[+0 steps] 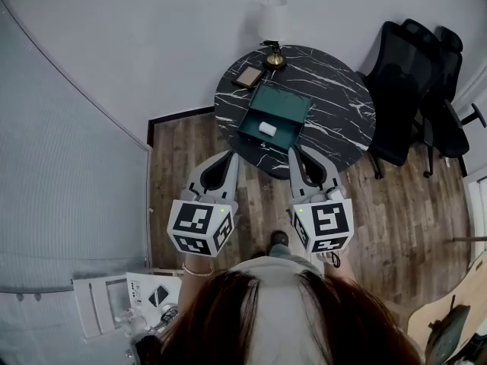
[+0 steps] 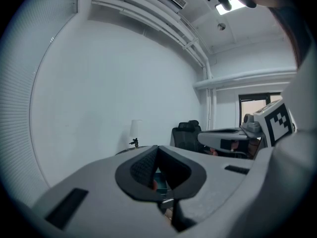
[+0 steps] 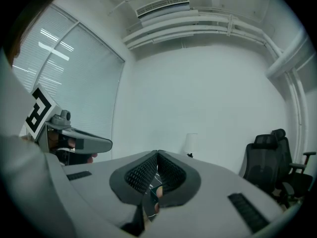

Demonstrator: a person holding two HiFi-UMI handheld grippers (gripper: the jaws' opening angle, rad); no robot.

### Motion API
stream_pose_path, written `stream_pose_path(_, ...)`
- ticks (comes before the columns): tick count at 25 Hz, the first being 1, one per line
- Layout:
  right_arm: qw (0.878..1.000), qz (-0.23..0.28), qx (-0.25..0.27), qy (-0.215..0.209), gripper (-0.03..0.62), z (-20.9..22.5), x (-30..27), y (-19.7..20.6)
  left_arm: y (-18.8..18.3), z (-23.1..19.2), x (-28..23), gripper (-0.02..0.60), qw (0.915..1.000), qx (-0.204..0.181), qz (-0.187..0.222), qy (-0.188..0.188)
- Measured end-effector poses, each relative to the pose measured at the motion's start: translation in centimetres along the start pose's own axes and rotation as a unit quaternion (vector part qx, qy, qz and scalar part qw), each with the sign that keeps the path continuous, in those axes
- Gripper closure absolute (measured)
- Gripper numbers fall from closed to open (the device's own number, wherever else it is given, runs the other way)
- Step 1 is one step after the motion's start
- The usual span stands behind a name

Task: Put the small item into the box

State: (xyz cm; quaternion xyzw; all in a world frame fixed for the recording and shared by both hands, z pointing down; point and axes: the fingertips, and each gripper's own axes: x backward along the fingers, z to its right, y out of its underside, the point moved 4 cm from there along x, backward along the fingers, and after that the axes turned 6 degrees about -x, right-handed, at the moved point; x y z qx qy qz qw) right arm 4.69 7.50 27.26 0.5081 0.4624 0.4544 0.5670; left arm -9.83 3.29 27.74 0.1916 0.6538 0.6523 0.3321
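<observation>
An open green box (image 1: 283, 137) stands on the round black marble table (image 1: 338, 101). A small white item (image 1: 267, 128) lies inside the box. Both grippers hang side by side over the wooden floor, short of the table's near edge and pointing toward it. My left gripper (image 1: 230, 157) is shut, its dark pads meeting with nothing between them in the left gripper view (image 2: 157, 148). My right gripper (image 1: 292, 153) is also shut and holds nothing (image 3: 157, 153). Neither gripper touches the box or the item.
A white table lamp (image 1: 274, 23) and a small brown frame (image 1: 248, 76) stand at the table's far edge. Black office chairs (image 1: 415, 90) crowd its right side. A white shelf with clutter (image 1: 129, 299) sits at the lower left. A pale wall runs behind.
</observation>
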Motion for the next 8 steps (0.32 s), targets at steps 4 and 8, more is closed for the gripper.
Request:
stream_pose_path(4,1.000,0.003,0.007,0.006,0.569,-1.8,0.5,-0.3,0.3,-0.8,1.9,0.574,1.0000,0.003,0.004,0.002)
stream_pose_path(8,1.000,0.008,0.010,0.011,0.569,-3.7,1.2,-0.6,0.7,-1.6,4.1,0.574,0.9999,0.005,0.009,0.002)
